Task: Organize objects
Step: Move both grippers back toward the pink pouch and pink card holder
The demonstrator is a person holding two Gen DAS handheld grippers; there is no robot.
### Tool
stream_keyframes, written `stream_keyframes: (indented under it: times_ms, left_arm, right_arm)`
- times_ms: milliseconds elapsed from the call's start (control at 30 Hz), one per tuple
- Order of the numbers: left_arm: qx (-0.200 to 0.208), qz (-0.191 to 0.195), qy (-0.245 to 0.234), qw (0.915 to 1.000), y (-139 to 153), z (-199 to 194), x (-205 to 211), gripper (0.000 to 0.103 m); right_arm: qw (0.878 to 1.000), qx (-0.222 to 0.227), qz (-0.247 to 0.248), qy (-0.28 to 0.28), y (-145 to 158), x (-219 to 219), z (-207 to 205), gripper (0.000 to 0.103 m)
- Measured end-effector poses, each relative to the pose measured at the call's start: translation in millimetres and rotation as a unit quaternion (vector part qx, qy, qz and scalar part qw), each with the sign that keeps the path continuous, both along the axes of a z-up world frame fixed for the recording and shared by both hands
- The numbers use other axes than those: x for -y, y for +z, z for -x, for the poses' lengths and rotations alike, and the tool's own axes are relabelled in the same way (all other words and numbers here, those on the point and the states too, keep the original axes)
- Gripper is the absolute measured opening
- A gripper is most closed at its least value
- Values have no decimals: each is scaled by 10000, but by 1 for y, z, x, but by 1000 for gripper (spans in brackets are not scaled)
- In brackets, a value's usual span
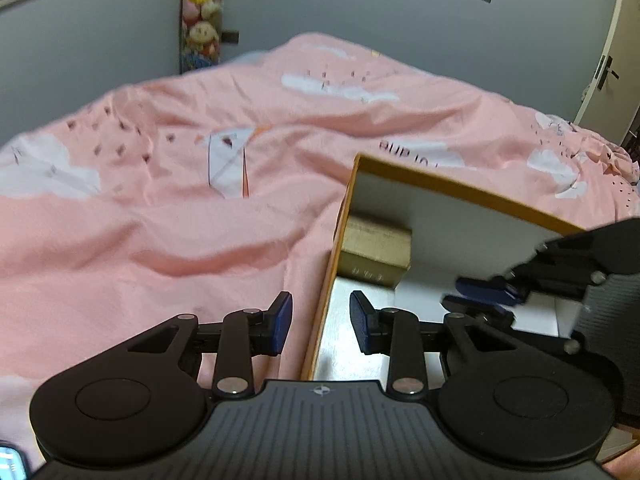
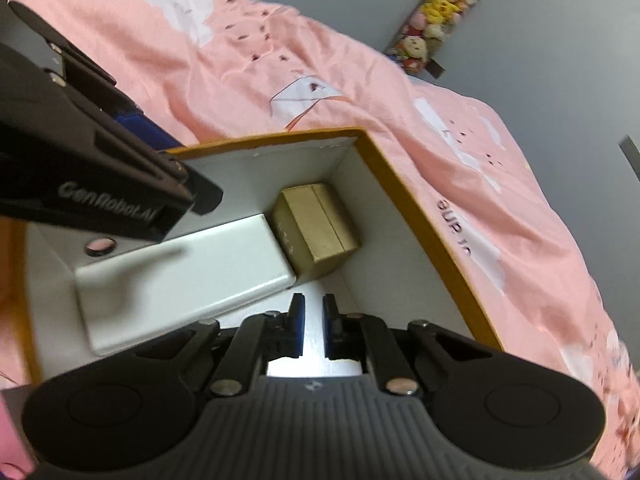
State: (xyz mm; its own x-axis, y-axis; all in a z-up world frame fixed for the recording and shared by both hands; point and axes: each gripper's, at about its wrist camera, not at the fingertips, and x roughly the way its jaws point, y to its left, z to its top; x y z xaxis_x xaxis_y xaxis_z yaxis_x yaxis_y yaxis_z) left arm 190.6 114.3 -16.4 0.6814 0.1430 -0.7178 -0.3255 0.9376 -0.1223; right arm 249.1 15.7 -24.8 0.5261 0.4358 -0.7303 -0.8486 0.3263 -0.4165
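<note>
Bed in pink patterned cover, open orange-rimmed box resting on it

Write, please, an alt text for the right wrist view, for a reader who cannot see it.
The right gripper, shut and empty, hovers over an open orange-edged box on a pink bedspread. Inside lie a white box and a gold box, side by side. The left gripper enters from the left.
</note>
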Motion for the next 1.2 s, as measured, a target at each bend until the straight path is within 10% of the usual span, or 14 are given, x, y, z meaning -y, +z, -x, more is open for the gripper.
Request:
stream_keyframes:
  times_ms: [433, 867, 1200]
  left_arm:
    - [583, -189, -898, 9941, 55, 50, 41, 39]
    - [-747, 928, -1876, 9750, 16, 116, 45, 46]
    - [-1469, 1117, -2226, 9573, -3, 168, 57, 61]
  right_arm:
    - [9802, -356, -1604, -1102, 60, 81, 67, 24]
    - [9405, -1592, -1959, -2276, 30, 146, 131, 35]
    - [9309, -2518, -1578, -2127, -4, 158, 171, 35]
